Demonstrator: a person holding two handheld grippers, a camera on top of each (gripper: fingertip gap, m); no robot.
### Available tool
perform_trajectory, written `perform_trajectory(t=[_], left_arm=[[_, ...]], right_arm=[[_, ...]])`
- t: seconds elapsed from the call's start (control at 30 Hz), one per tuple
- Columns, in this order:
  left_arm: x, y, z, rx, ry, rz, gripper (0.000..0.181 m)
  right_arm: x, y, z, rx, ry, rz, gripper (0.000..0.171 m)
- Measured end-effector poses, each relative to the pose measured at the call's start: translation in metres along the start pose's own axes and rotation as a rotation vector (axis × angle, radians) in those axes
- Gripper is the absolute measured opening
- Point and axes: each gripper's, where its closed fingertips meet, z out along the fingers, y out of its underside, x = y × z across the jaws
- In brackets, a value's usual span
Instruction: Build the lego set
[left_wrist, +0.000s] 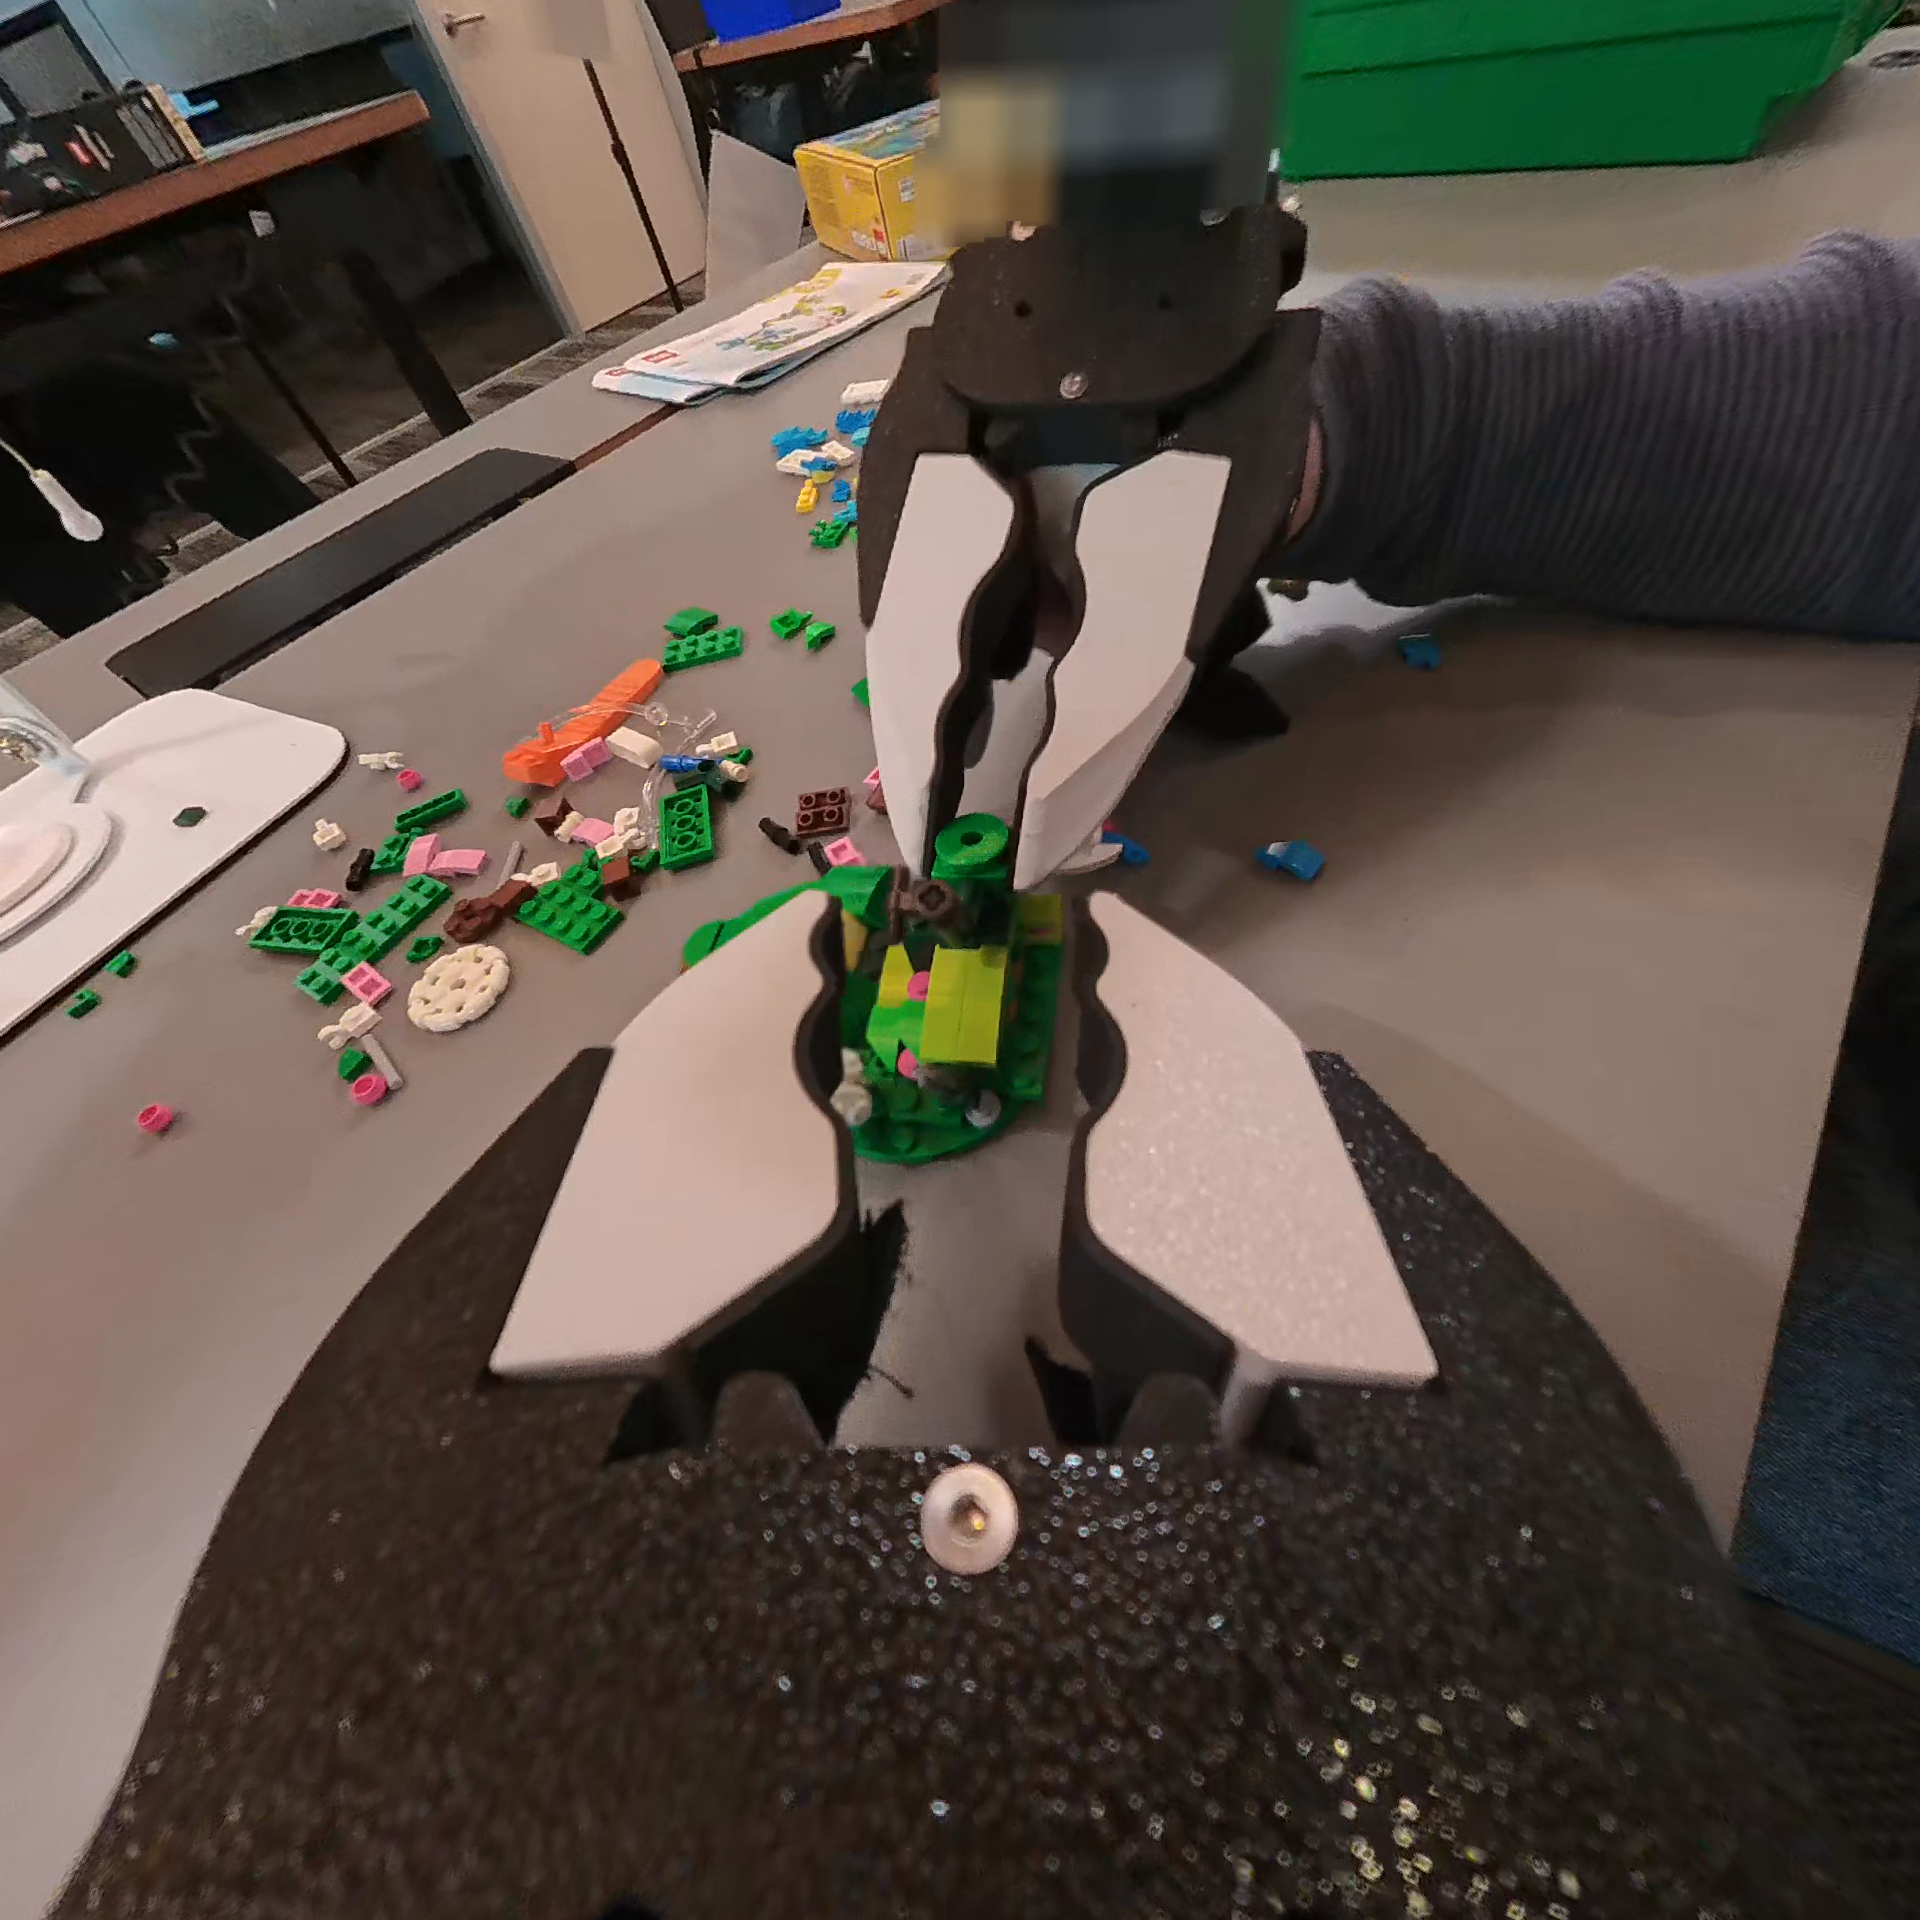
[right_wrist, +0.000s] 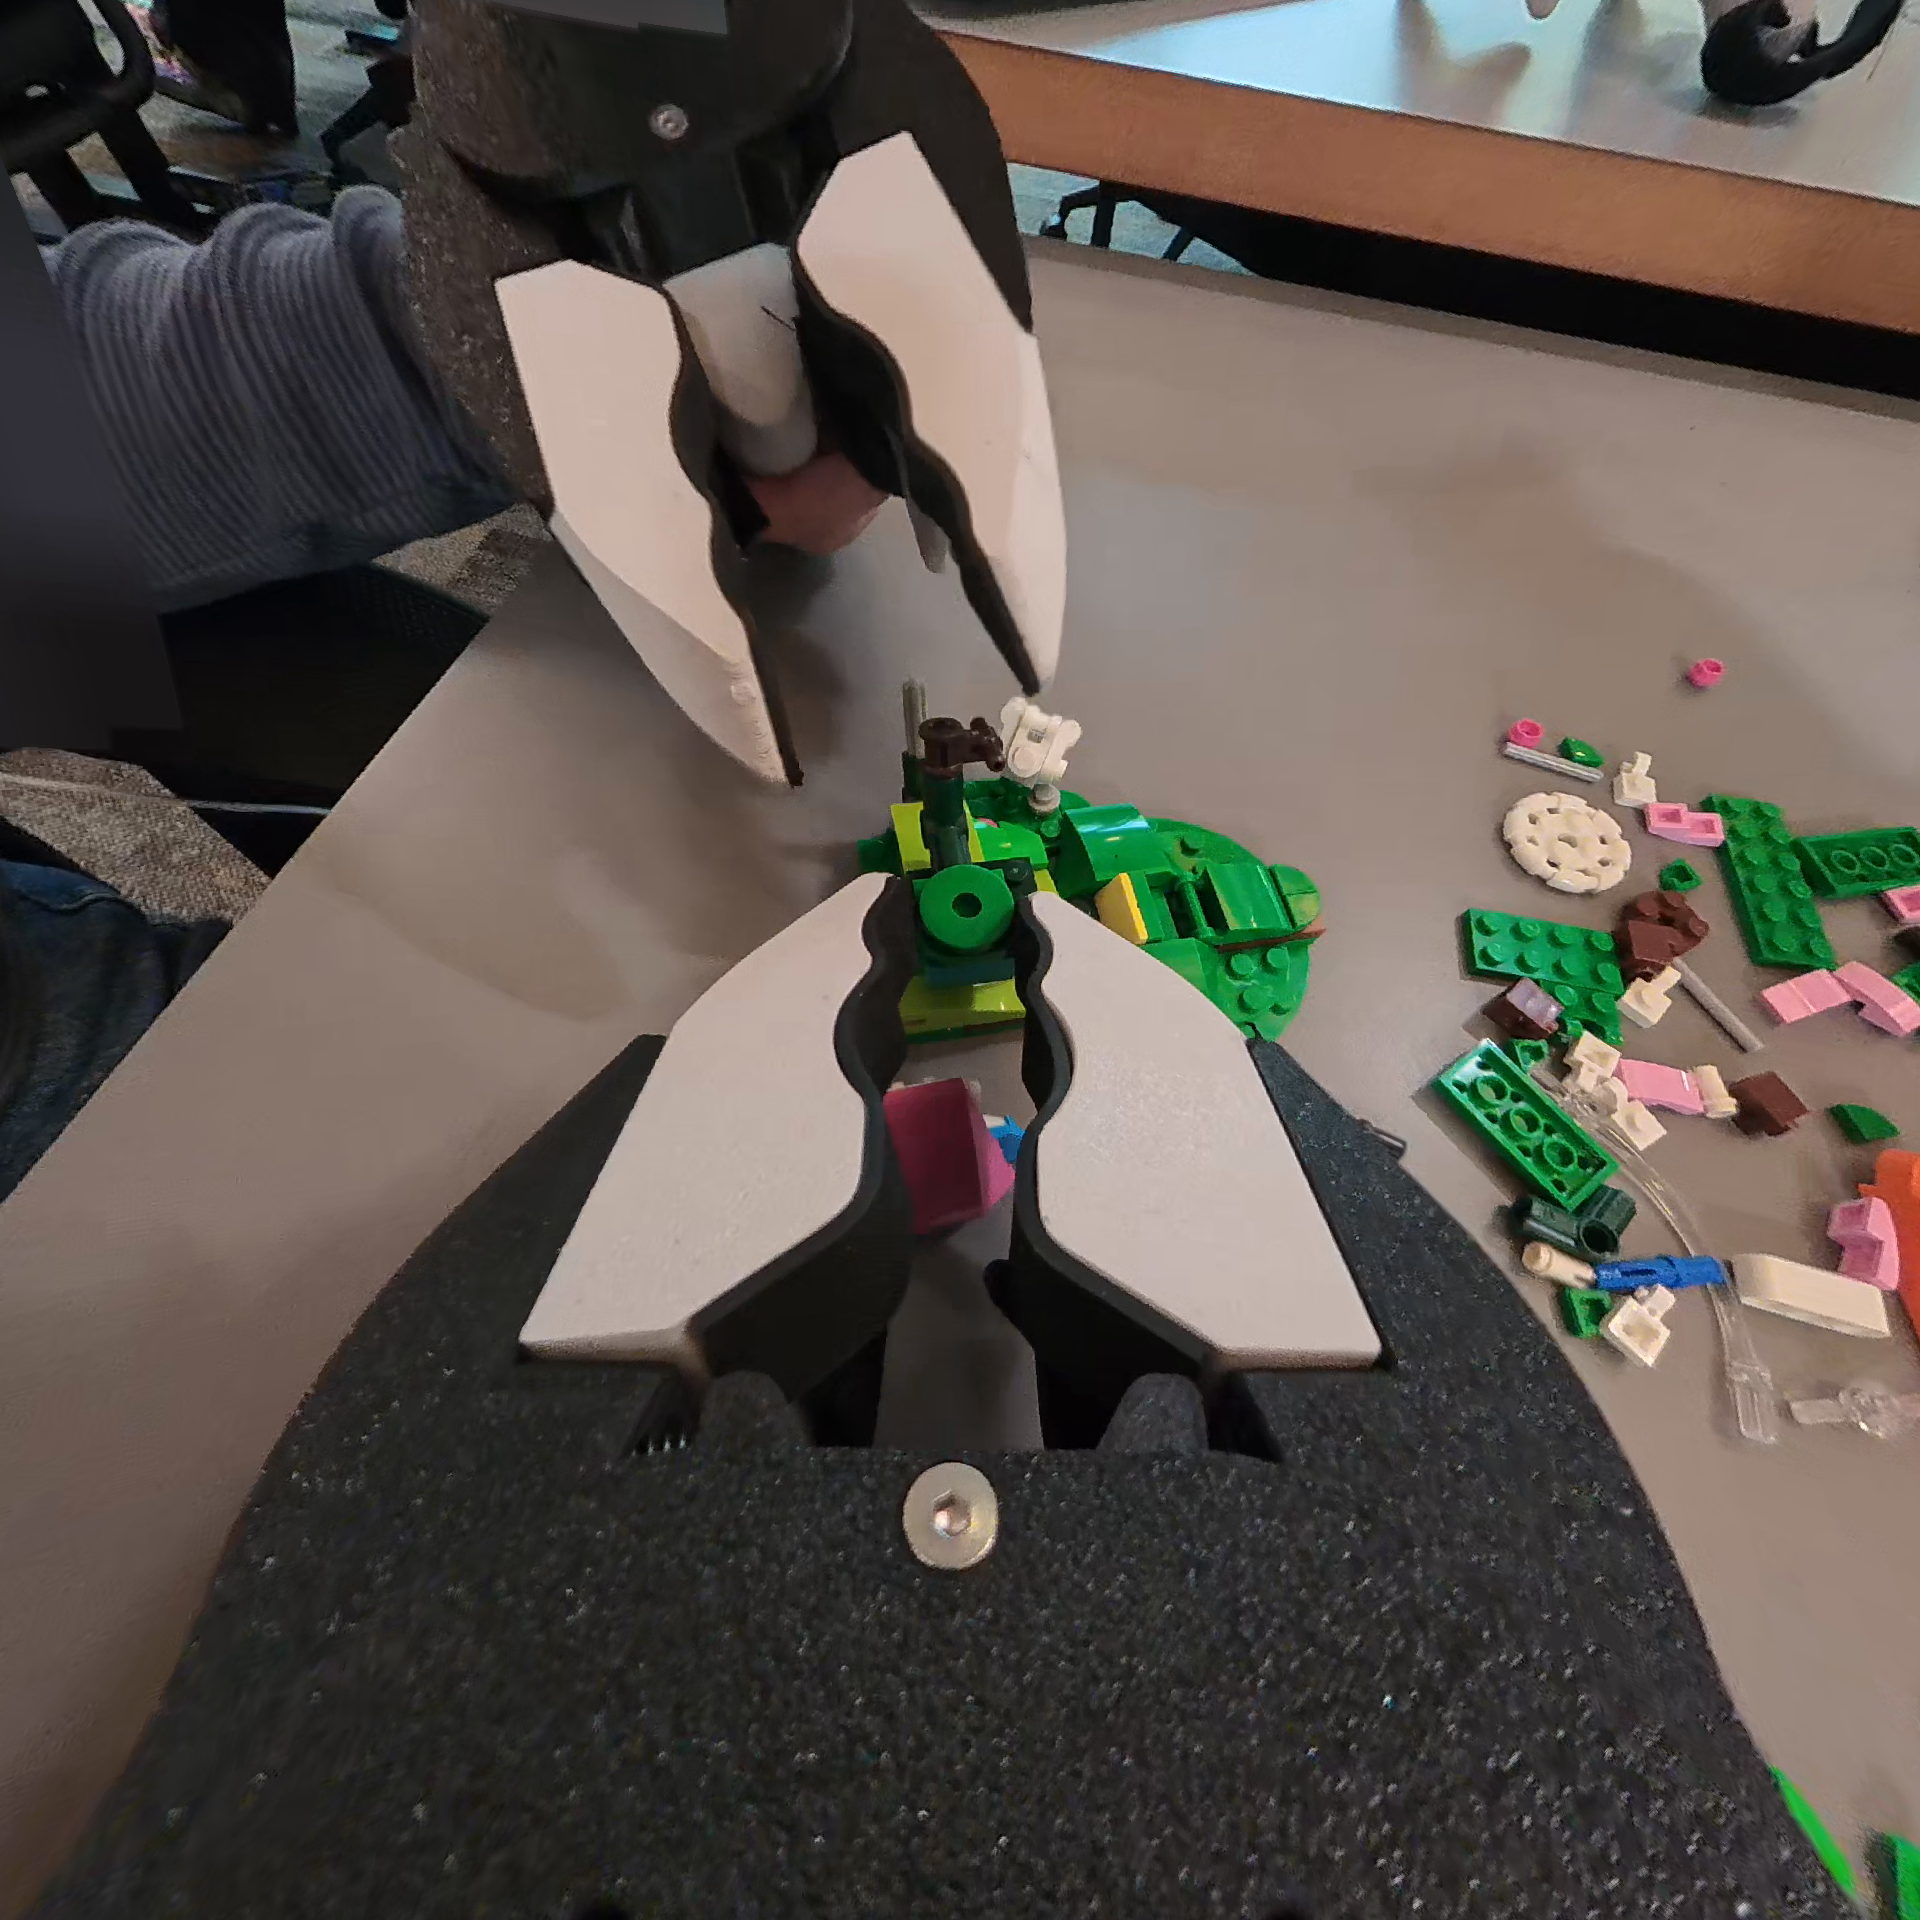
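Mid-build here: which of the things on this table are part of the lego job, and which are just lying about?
In the job:
green lego model
green round piece, between the right gripper tips
left gripper, open around the model
loose bricks
instruction booklet
yellow set box

Lying about:
white mat
green bin

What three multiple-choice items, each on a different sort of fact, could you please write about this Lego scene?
1. Where is the white toothed disc?
A) on the build
B) on the grey table among loose pieces
C) in a gripper
2. What colour is the round holed piece between the right gripper's fingers?
A) pink
B) blue
C) green
3. How do the left gripper's jaws stand?
A) apart
B) shut on a brick
C) shut on nothing
Answers: 1 B, it lies beside green plates; 2 C, green in both views; 3 A, a wide gap shows between them, flanking the build.
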Motion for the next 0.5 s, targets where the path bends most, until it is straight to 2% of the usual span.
perform_trajectory(t=[0.2, 0.5], left_arm=[[-0.008, 0.017, -0.003, -0.113, -0.071, 0.000, 0.045], [-0.002, 0.038, 0.010, -0.277, -0.050, 0.088, 0.022]], right_arm=[[0.005, -0.017, -0.012, 0.090, 0.106, 0.150, 0.023], [0.000, -0.026, 0.002, -0.025, 0.501, 0.203, 0.020]])
